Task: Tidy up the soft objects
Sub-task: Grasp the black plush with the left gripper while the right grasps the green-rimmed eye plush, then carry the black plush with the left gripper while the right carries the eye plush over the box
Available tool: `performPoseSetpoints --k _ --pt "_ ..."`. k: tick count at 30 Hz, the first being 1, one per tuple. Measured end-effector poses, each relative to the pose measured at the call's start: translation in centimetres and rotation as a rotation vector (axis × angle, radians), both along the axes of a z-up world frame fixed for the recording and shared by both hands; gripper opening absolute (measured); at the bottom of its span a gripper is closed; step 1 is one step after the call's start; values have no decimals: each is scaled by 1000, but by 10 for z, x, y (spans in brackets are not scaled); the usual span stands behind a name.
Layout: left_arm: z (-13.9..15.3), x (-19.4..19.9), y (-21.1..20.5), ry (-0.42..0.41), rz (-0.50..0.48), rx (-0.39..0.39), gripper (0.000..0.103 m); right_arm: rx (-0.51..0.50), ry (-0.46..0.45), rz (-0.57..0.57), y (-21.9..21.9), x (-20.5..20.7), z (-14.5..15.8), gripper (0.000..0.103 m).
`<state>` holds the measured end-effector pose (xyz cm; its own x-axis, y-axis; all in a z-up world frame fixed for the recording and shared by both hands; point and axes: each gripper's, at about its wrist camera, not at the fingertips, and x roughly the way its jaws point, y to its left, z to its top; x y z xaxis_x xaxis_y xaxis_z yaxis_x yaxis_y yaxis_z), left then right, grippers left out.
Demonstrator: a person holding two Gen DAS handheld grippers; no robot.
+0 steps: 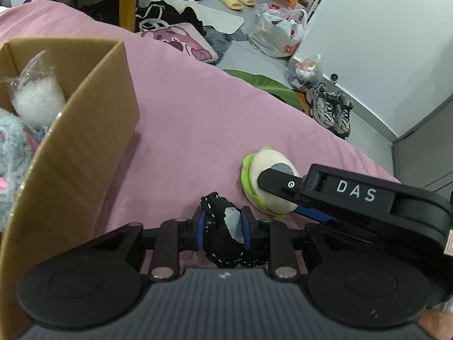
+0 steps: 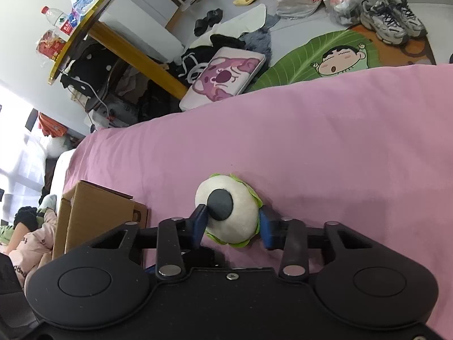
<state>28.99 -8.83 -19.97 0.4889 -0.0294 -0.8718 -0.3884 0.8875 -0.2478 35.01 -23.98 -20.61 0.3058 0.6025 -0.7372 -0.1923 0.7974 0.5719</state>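
Black cloth toy [image 1: 223, 226] sits pinched in the left tongs [image 1: 222, 222], right of the cardboard box [image 1: 85, 130]. Farther right of the box, the right tongs [image 2: 230, 221] squeeze the round plush eyeball [image 2: 229, 212] on the pink bed [image 2: 339, 141]; its rounded sides might slip free when lifted.

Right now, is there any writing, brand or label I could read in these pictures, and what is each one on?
"DAS": white letters on the right tool, seen from the left wrist.
Red print on the white plastic bag on the floor: too blurred to read.
Red label on the water bottle on the yellow table: too small to read.
Dark letters on the pink garment beside the cardboard box: cut off, unreadable.
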Motion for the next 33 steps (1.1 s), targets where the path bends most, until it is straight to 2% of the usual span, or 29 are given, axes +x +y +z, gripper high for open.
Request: performPoseSetpoints --k 11,18,33 --pt "36 -30 10 -52 -22 -19 25 -10 -52 -75 -17 -36 34 35" --pt "54 -52 9 -99 -58 -6 25 1 -86 -179 -50 -68 57 35" --pt "103 -94 11 -189 -134 36 25 -28 -157 -260 -61 -128 88 35"
